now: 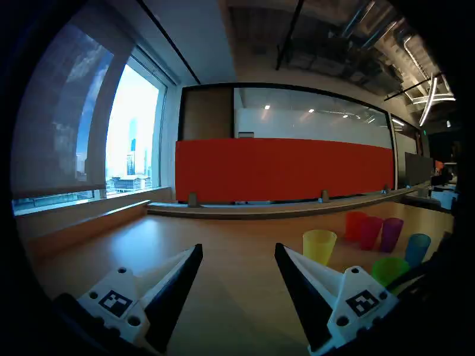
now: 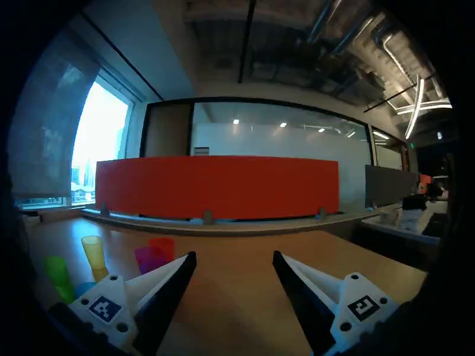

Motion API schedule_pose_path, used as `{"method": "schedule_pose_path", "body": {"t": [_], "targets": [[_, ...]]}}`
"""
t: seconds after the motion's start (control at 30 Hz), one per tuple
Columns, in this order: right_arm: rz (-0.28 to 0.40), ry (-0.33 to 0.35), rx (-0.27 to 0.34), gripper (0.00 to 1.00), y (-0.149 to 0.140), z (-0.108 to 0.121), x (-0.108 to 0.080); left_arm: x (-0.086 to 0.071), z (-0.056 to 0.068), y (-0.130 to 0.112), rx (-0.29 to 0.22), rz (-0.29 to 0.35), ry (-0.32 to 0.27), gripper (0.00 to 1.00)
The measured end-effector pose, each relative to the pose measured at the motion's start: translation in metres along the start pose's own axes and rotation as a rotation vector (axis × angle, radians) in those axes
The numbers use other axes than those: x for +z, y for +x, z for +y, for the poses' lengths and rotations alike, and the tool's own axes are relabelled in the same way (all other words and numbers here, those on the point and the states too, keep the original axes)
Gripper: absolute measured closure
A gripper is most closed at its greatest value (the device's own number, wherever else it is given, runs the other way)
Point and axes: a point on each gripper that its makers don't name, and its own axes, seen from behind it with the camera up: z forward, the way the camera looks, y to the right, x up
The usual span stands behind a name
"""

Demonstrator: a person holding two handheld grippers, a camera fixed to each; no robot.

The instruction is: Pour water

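Two hand-held grippers (image 1: 238, 246) (image 2: 233, 254) — agape, empty.

The worktop (image 1: 237, 291) lies bare ahead and to the left in the left gripper view, as far as the red partition (image 1: 285, 169) at its far edge. The coloured cups (image 1: 370, 232) stand clustered on the right. In the right gripper view the coloured cups (image 2: 148, 258) crowd the left, with bare surface ahead and to the right.

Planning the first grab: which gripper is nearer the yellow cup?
Left, probably. The yellow cup stands just ahead and right of the left gripper; seen from the right gripper it looks smaller, far off to its left.
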Motion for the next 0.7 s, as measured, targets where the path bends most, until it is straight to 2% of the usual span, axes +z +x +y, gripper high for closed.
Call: {"method": "schedule_pose_path", "body": {"t": [0.5,0.7], "targets": [[-0.022,-0.001,-0.008,0.00,-0.013,-0.004,0.005,0.000,0.000,0.000,0.000,0.000,0.000,0.10],[-0.032,0.002,0.008,0.00,-0.017,-0.002,0.006,0.000,0.001,0.000,0.000,0.000,0.000,0.10]]}}
